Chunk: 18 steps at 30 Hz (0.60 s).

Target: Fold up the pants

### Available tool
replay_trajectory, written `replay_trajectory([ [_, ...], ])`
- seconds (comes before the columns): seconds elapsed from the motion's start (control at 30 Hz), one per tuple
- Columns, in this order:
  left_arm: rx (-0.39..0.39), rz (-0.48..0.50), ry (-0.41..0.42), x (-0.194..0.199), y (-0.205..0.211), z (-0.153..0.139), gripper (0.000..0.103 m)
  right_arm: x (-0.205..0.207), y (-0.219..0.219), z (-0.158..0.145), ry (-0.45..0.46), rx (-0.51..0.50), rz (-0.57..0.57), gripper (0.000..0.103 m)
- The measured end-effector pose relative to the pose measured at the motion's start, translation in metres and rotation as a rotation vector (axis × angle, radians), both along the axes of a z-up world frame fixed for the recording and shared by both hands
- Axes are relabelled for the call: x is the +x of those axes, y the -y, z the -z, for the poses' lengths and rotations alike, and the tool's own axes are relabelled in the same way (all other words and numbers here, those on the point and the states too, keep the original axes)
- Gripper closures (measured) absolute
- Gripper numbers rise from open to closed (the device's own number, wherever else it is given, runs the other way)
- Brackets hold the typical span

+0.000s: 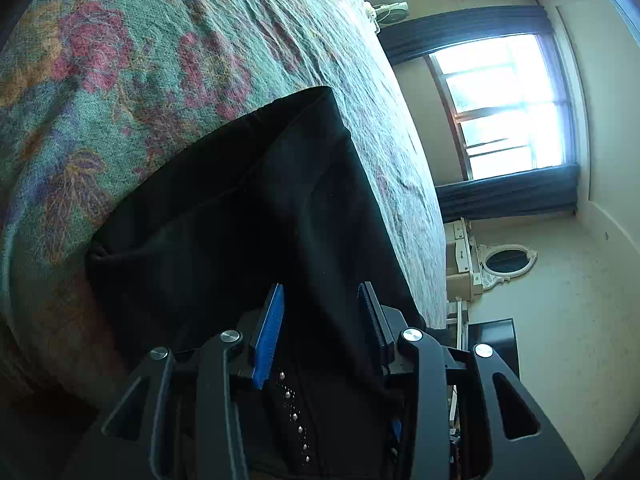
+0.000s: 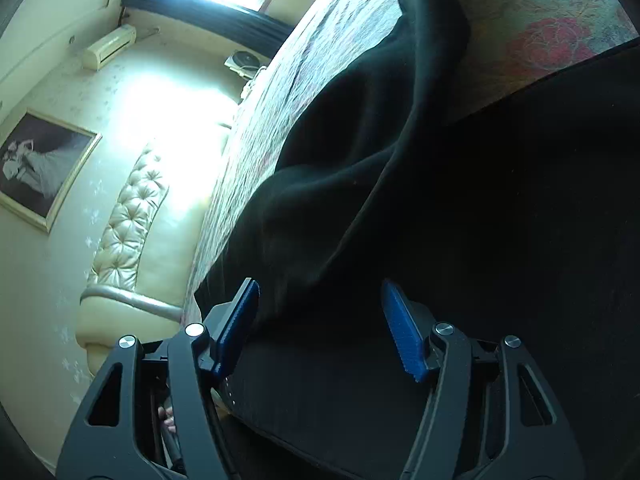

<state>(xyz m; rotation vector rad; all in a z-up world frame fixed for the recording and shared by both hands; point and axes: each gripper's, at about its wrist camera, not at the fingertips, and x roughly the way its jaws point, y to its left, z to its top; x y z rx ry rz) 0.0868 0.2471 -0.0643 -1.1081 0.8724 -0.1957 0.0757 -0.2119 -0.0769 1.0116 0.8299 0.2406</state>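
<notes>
Both grippers, left gripper [image 1: 322,292] and right gripper [image 2: 320,292], stand open over the black pants [image 1: 240,216] on the bed [image 1: 160,60].

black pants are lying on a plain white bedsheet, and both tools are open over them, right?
Not quite: the bedcover is not plain white. It is a teal floral blanket with pink and orange flowers, as the left wrist view shows. The rest holds: the black pants lie on it, and the left tool and right tool are both open over the fabric.
</notes>
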Motion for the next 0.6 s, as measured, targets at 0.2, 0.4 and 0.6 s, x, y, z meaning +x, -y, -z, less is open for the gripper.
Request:
replay_trajectory([
  [0.2,-0.037,-0.078,-0.036,0.013,-0.007,0.011,0.063,0.019,0.020,0.007,-0.006,0.036,0.105,0.040],
  [0.4,-0.081,-0.114,-0.042,0.019,-0.007,0.010,0.063,0.032,0.024,0.013,-0.031,-0.001,0.112,0.094],
  [0.6,-0.102,-0.143,-0.026,0.012,-0.014,0.008,0.082,0.019,0.032,0.014,0.002,0.119,0.134,0.096],
])
